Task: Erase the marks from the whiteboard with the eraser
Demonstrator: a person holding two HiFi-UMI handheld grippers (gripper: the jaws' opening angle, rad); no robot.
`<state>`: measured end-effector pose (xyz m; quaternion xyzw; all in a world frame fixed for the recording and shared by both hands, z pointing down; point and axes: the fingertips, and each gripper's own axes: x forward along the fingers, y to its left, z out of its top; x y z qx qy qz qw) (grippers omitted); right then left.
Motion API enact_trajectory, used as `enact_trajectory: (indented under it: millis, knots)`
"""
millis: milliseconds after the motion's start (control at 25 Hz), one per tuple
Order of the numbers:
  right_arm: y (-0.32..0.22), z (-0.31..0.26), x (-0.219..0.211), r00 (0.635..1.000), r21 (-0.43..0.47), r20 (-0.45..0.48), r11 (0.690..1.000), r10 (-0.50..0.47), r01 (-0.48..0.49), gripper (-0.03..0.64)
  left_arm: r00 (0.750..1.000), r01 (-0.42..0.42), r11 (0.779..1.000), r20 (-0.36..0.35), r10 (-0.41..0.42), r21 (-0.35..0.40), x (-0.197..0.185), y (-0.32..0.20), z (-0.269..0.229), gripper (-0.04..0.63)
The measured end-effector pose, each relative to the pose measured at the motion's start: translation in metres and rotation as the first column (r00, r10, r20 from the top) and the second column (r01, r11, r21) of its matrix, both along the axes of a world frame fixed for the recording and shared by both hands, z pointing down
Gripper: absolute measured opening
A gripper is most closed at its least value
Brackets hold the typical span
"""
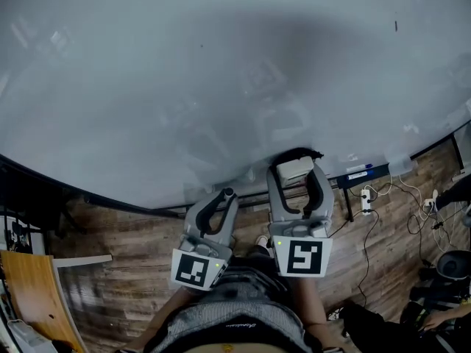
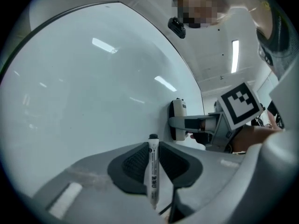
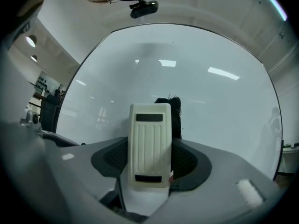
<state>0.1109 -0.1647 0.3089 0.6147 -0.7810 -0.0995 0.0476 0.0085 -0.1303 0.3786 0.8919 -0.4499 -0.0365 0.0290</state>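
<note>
The whiteboard fills the upper head view; I see only faint smudges and one small dark mark at its top right. My right gripper is shut on a cream eraser whose black felt faces the board. From the left gripper view the eraser looks pressed against or very near the board. My left gripper is shut on a white marker with a black cap, held near the board's lower edge.
Below the board lies a wooden floor. A blue tray hangs at the board's lower right. A power strip and cables lie on the floor to the right. A wooden panel stands at the lower left.
</note>
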Motion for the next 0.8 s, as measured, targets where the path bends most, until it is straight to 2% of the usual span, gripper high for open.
enact_trajectory:
  millis: [200, 400, 560, 680, 800]
  knots:
    - [-0.001, 0.005, 0.003, 1.0, 0.001, -0.003, 1.0, -0.022, 0.022, 0.259, 1.0, 0.017, 0.999, 0.0, -0.017, 0.028, 0.007, -0.005, -0.007, 0.078]
    - [0.002, 0.031, 0.003, 0.999, -0.065, -0.01, 0.997, -0.041, 0.041, 0.259, 0.999, 0.035, 0.999, 0.017, -0.035, 0.042, 0.008, -0.008, -0.014, 0.078]
    - [0.008, 0.054, 0.001, 0.997, -0.114, 0.016, 0.991, -0.075, 0.076, 0.259, 0.999, 0.032, 0.997, 0.016, -0.033, 0.066, 0.015, -0.011, -0.016, 0.078]
    - [0.009, 0.069, 0.002, 0.994, -0.14, 0.056, 0.986, -0.089, 0.096, 0.259, 0.998, 0.011, 0.999, 0.058, -0.014, 0.043, 0.024, -0.017, -0.005, 0.078]
    - [0.009, 0.08, 0.006, 0.991, -0.163, 0.098, 0.981, -0.088, 0.103, 0.259, 0.998, 0.0, 0.999, 0.057, -0.003, 0.042, 0.031, -0.021, 0.001, 0.078]
